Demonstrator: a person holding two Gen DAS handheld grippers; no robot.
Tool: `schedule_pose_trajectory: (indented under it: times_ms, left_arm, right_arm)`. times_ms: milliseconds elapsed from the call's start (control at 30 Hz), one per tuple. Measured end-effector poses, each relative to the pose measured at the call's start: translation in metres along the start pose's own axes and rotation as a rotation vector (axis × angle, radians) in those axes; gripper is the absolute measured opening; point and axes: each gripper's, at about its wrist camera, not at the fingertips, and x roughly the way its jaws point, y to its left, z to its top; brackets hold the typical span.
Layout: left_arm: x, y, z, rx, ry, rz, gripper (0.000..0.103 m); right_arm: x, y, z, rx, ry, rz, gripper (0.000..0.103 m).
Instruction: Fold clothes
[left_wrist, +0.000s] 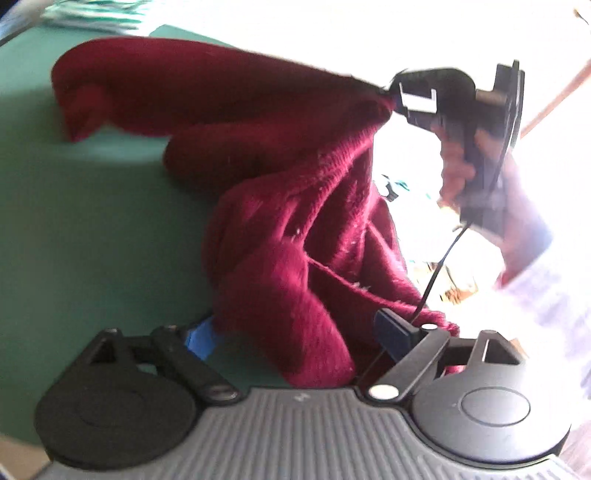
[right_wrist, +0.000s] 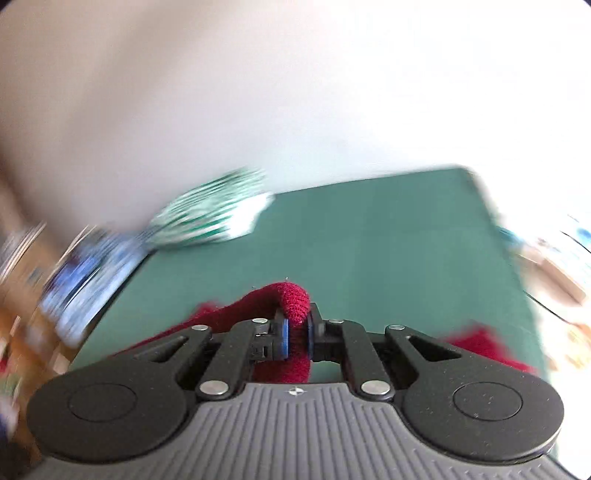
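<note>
A dark red knitted sweater (left_wrist: 280, 192) hangs bunched above the green table top (left_wrist: 92, 221), one end still resting on it at the far left. In the left wrist view my right gripper (left_wrist: 391, 98), held by a hand (left_wrist: 456, 173), pinches the sweater's upper edge and holds it up. The right wrist view shows that gripper (right_wrist: 297, 332) shut on a fold of the red knit (right_wrist: 293, 299). My left gripper (left_wrist: 295, 334) is open, its blue pads (left_wrist: 201, 339) wide apart, and the sweater's lower folds hang down between them.
A folded green-and-white striped garment (right_wrist: 218, 214) lies at the table's far corner. A blue patterned cloth (right_wrist: 92, 273) sits off the table's left edge. Bare green surface (right_wrist: 388, 240) stretches ahead of the right gripper. The background is bright and blurred.
</note>
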Motion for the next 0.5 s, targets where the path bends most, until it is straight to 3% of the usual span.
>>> schedule_pose_trajectory:
  times_ms: [133,200,300,367,433,467,500]
  left_arm:
    - [0.032,-0.021,0.009,0.049,0.076,-0.012,0.088]
    - [0.045,-0.027,0.012,0.066,0.107,0.006,0.088]
    - [0.053,-0.04,0.015,0.124,0.099,0.075,0.077]
    - [0.054,-0.041,0.014,0.171,0.089,0.128,0.045]
    - [0.051,-0.038,0.017,0.185,0.088,0.158,0.027]
    - [0.048,-0.037,0.016,0.189,0.08,0.17,0.019]
    - [0.045,-0.037,0.015,0.194,0.072,0.182,0.018]
  right_arm:
    - [-0.028,-0.045,-0.027,0.099,0.056,-0.117,0.012]
    - [-0.042,-0.068,-0.04,0.148,0.084,-0.176,0.019]
    - [-0.063,-0.102,-0.061,0.222,0.127,-0.263,0.033]
    - [-0.078,-0.101,-0.058,0.188,0.081,-0.295,0.044]
    - [-0.084,-0.081,-0.042,0.083,0.003,-0.241,0.06]
    - [-0.082,-0.07,-0.033,0.02,-0.013,-0.192,0.074]
    - [-0.075,-0.059,-0.024,-0.055,-0.016,-0.148,0.078]
